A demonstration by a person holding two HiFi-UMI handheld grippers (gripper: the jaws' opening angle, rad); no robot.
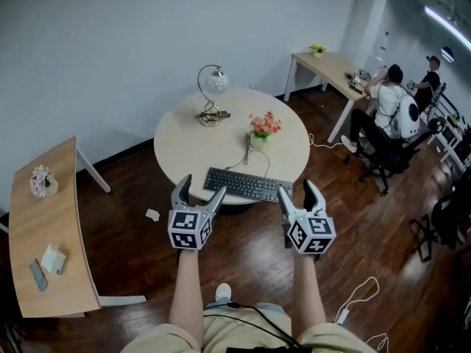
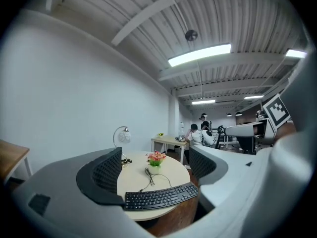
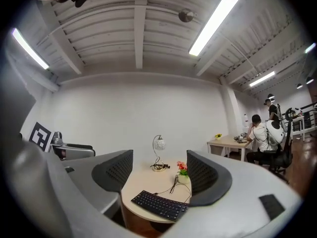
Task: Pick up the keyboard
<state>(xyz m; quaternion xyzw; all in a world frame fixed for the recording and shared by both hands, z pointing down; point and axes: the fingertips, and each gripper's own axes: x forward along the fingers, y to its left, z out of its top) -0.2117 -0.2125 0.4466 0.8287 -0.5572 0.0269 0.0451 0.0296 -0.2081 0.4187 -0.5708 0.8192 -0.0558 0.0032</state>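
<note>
In the head view, the keyboard lay at the near edge of the round table, with its cable trailing back past a flower pot and a lamp standing behind. The left gripper and right gripper hovered just short of its two ends. In the left gripper view the jaws stood wide apart and empty, with the keyboard low between them and well off. The right gripper view showed the same. A good approach would likely be to drop lower, close evenly on each end and lift level, minding the cable. A dark wooden floor, white walls, a side desk and seated people made up the room.
</note>
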